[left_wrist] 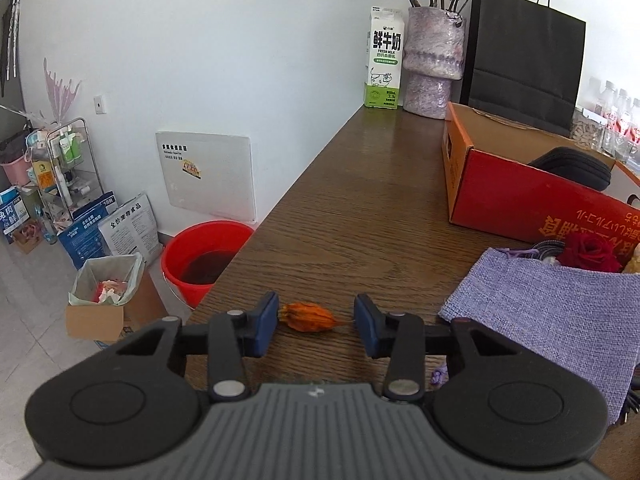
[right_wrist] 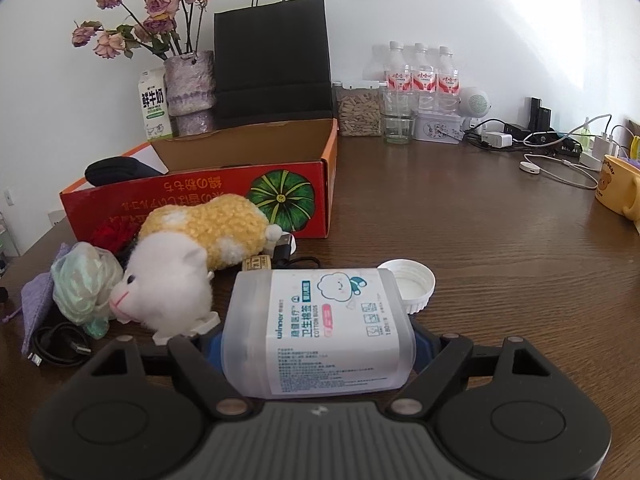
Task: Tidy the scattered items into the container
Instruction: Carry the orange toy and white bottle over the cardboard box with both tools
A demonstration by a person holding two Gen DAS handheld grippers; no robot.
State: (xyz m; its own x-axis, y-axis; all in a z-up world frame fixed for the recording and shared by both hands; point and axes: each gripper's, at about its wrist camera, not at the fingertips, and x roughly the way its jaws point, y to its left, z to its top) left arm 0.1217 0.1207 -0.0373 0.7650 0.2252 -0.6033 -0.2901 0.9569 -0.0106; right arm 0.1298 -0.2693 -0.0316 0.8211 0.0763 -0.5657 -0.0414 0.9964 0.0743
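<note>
My left gripper is open over the wooden table, its blue pads on either side of a small orange dried pod without touching it. My right gripper is shut on a translucent cotton bud box, whose white lid hangs open at its far end. The red cardboard box stands behind, with a black case inside; it also shows in the left wrist view. In front of it lie a plush sheep, a red rose, a purple cloth pouch and a green bundle.
A black cable lies at the left. A vase, milk carton and black paper bag stand at the back wall. Bottles, jars, chargers and a yellow mug fill the right. A red bucket sits below the table's left edge.
</note>
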